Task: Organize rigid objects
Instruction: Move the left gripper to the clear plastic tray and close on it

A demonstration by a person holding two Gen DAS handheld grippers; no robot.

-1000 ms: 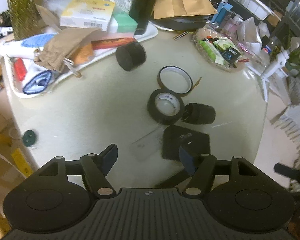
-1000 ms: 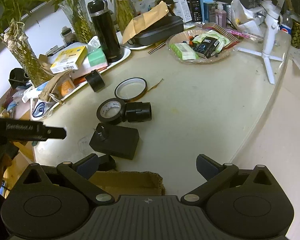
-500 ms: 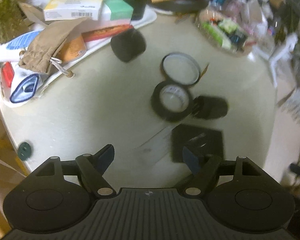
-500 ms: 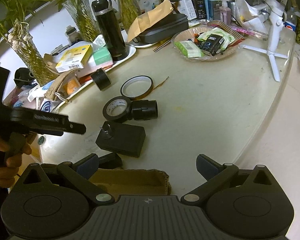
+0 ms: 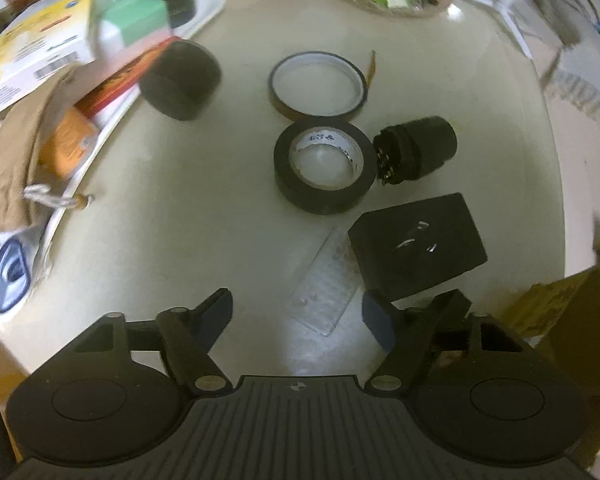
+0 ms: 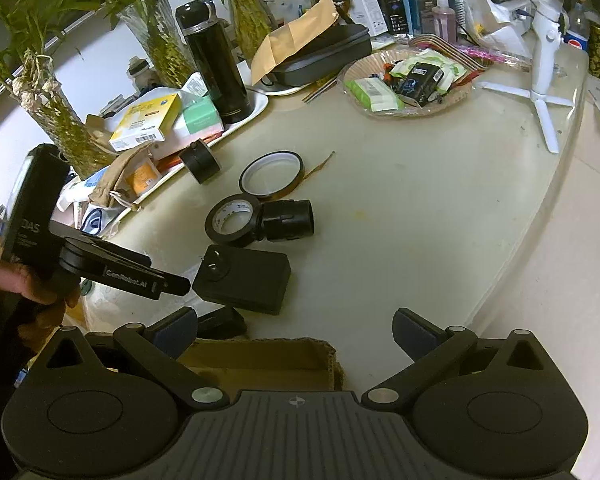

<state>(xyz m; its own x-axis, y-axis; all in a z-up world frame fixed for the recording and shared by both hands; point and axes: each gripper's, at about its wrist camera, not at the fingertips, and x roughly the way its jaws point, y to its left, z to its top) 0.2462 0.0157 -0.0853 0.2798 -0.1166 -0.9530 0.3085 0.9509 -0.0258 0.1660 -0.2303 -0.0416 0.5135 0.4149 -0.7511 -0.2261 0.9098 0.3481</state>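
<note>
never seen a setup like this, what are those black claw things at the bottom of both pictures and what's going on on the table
They are two hand-held grippers, each with a camera looking along its fingers. One picture is from the left gripper, the other from the right gripper, which also shows a hand holding the left one. On the table lie a black tape roll, a thin brown tape ring, a black cylinder plug, a black power adapter and a clear plastic piece. Both grippers are open and hold nothing; the left one's jaws have just been closing a little.
</note>
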